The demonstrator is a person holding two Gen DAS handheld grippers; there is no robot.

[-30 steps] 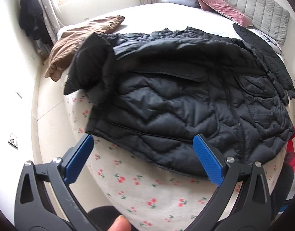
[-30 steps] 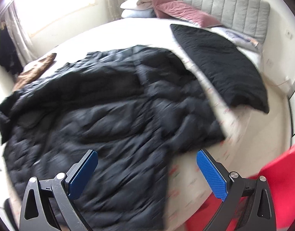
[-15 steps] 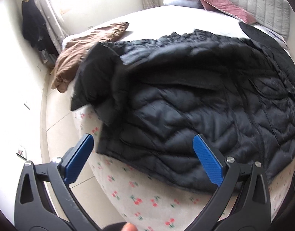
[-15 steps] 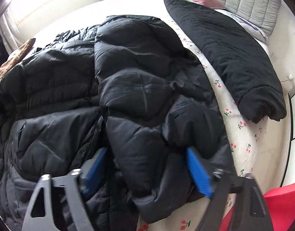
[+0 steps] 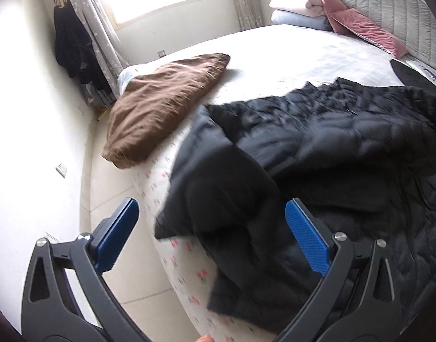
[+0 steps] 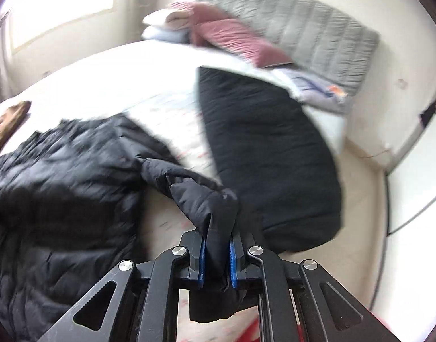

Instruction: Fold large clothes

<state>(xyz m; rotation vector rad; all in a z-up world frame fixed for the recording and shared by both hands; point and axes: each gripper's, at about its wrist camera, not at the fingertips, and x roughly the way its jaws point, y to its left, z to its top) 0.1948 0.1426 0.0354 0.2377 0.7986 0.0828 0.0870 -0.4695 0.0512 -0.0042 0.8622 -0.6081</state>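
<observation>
A black quilted puffer jacket [image 5: 346,154] lies spread over the near part of the bed, one sleeve [image 5: 218,188] hanging at the bed's edge. My left gripper [image 5: 209,233] is open above that sleeve, with nothing pinched between its blue pads [image 5: 306,236]. In the right wrist view the jacket [image 6: 61,188] fills the left side. My right gripper [image 6: 216,253] is shut on the end of the jacket's other sleeve [image 6: 200,196], which is lifted off the bed and stretched toward the camera.
A brown garment [image 5: 161,105] lies at the bed's left edge. A second black garment [image 6: 263,148] lies along the right side. Pillows [image 5: 331,11] and a grey headboard [image 6: 303,34] are at the far end. Floor tiles [image 5: 115,199] run beside the bed.
The right gripper went from open over the jacket to shut on a sleeve end and rose with it. The left gripper, still open, swung left toward the other sleeve.
</observation>
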